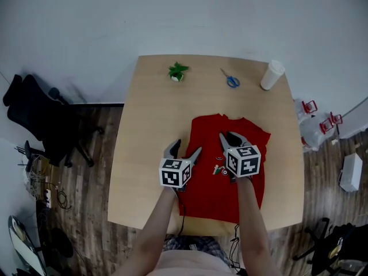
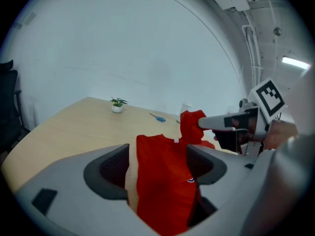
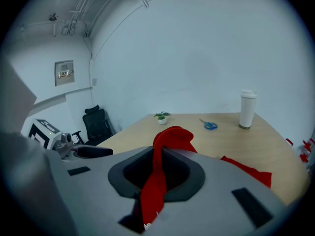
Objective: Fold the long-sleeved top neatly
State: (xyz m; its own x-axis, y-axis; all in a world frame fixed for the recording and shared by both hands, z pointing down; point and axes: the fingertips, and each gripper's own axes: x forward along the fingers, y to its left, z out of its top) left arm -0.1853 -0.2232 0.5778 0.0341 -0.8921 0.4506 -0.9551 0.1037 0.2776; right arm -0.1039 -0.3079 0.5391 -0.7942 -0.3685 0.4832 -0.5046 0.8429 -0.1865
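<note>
A red long-sleeved top (image 1: 221, 183) lies on the wooden table (image 1: 149, 125), its collar toward the far side. My right gripper (image 1: 229, 137) is over the upper part of the top, shut on a bunched fold of red fabric (image 3: 167, 141) that rises up between its jaws. The left gripper (image 1: 188, 147) hovers at the top's left edge, jaws wide apart. In the left gripper view the top (image 2: 162, 181) shows between those jaws with bare table beside the left pad, so nothing is pinched. The right gripper (image 2: 206, 123) with its lifted fold shows there too.
At the table's far edge stand a small potted plant (image 1: 177, 72), blue scissors (image 1: 232, 80) and a white cup (image 1: 272, 75). A black office chair (image 1: 34, 114) stands on the floor to the left. Small red items (image 1: 322, 119) sit on the floor at right.
</note>
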